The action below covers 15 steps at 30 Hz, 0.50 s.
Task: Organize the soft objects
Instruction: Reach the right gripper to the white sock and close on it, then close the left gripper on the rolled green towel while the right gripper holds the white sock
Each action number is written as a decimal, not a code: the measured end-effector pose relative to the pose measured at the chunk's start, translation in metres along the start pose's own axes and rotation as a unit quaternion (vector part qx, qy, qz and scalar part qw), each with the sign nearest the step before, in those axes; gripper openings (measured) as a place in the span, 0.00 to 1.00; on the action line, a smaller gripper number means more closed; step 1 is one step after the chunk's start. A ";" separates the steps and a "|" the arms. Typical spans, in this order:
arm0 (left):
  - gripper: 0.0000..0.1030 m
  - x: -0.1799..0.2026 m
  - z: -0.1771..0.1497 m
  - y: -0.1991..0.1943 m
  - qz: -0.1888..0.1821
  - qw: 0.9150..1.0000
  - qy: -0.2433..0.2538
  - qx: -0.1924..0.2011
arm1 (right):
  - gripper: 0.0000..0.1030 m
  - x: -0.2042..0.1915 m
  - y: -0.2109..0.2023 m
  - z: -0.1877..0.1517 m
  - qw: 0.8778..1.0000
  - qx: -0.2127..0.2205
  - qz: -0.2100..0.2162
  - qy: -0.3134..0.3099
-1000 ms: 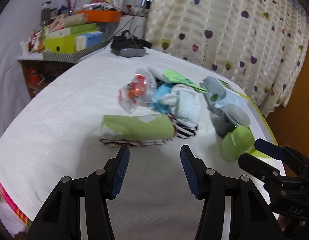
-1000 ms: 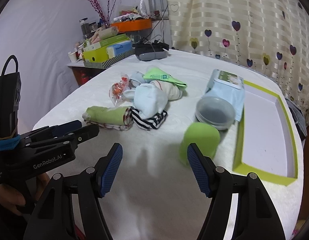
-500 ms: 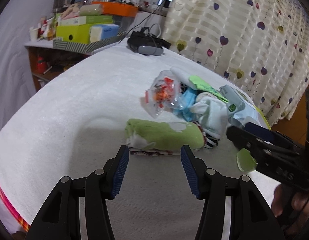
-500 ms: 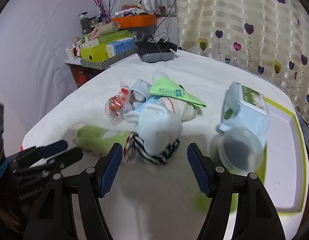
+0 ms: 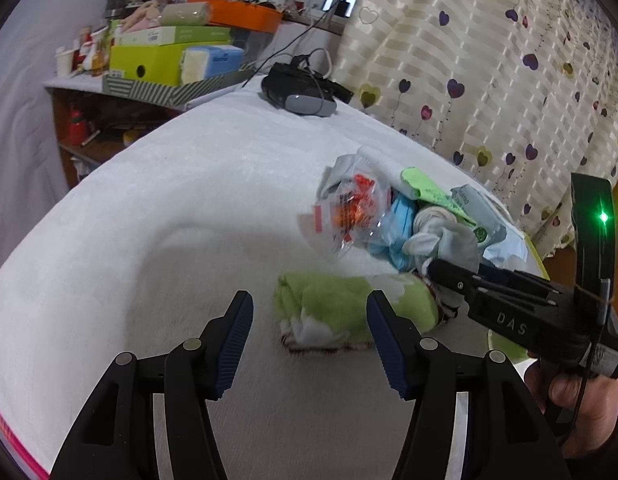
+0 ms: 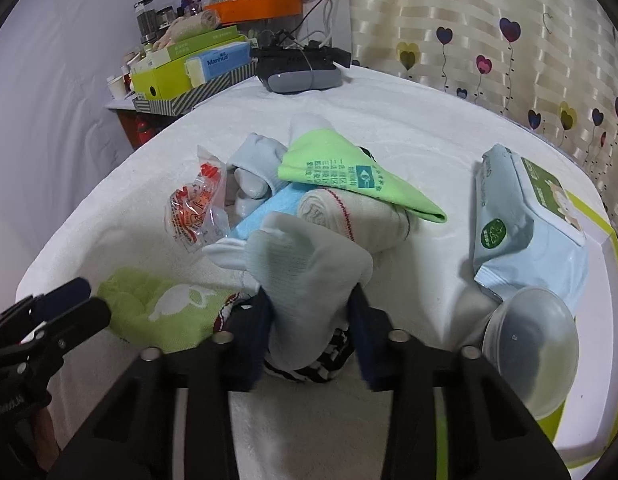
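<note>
right claw (image 6: 311,322): just closing on white sock (image 6: 305,276), pads touching.
left claw (image 5: 309,338): wide, empty.
risk: striped sock (image 6: 329,364) beneath snags, drags along.

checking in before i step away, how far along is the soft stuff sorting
Done: nothing looks sorted yet; the green-rimmed tray shows no soft items. In hand: the right gripper, jaws just closing, is squeezing the white sock bundle; the left gripper is open, nearing the green rolled towel. Left: that towel, the green cloth, the cream roll and the other socks.
</note>
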<state>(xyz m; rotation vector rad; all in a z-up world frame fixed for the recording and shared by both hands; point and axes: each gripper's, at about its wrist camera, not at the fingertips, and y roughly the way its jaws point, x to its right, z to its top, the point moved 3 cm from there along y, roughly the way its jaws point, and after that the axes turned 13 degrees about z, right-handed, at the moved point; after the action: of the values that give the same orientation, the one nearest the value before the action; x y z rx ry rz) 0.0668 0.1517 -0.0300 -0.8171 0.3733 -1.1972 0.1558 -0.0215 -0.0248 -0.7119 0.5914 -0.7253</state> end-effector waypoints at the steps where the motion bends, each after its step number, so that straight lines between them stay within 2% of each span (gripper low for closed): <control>1: 0.57 0.002 0.002 0.001 -0.002 1.000 0.004 0.002 | 0.32 -0.001 -0.001 0.001 1.000 0.003 0.000 -0.001; 10: 0.58 0.022 0.012 0.010 -0.028 0.995 0.100 0.013 | 0.31 -0.007 -0.041 0.005 0.999 0.049 0.011 -0.006; 11: 0.62 0.023 0.012 0.011 -0.031 0.994 0.108 0.016 | 0.31 -0.007 -0.046 0.004 0.998 0.053 0.013 -0.006; 15: 0.65 0.033 0.007 0.017 -0.048 0.985 0.167 0.009 | 0.31 -0.010 -0.057 0.001 0.998 0.062 0.021 -0.005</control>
<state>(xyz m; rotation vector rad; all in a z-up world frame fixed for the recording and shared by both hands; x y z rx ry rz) 0.0948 0.1257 -0.0325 -0.6234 0.6009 -1.4301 0.1282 -0.0444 0.0212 -0.5867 0.5452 -0.7130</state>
